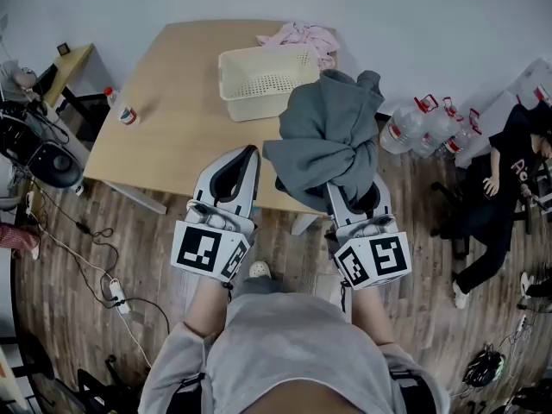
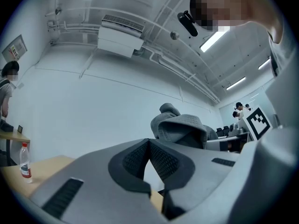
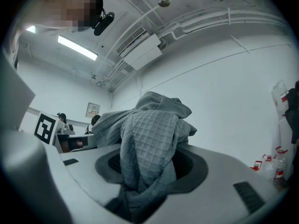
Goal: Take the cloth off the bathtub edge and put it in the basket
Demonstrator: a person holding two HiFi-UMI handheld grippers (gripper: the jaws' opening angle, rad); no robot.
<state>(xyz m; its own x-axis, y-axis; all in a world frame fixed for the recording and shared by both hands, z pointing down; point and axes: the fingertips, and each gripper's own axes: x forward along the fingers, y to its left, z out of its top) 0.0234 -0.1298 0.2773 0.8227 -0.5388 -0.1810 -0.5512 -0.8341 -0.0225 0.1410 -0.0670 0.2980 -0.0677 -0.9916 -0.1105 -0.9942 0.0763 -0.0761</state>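
Note:
A grey waffle-weave cloth [image 1: 332,136] hangs bunched from my right gripper [image 1: 349,192], which is shut on it above the table's near right corner. In the right gripper view the cloth [image 3: 149,139] fills the gap between the jaws and hides their tips. The cream perforated basket [image 1: 259,106] stands on the wooden table [image 1: 172,102], just left of and beyond the cloth. My left gripper [image 1: 248,153] is shut with nothing in it, over the table's near edge. In the left gripper view its tips meet [image 2: 149,143], and the cloth [image 2: 180,127] shows behind them. No bathtub is in view.
A pink cloth [image 1: 302,34] lies behind the basket at the table's far edge. A small bottle [image 1: 128,115] stands near the left edge. Water jugs [image 1: 423,123] and a seated person [image 1: 500,188] are on the floor at right. Cables [image 1: 103,266] trail at left.

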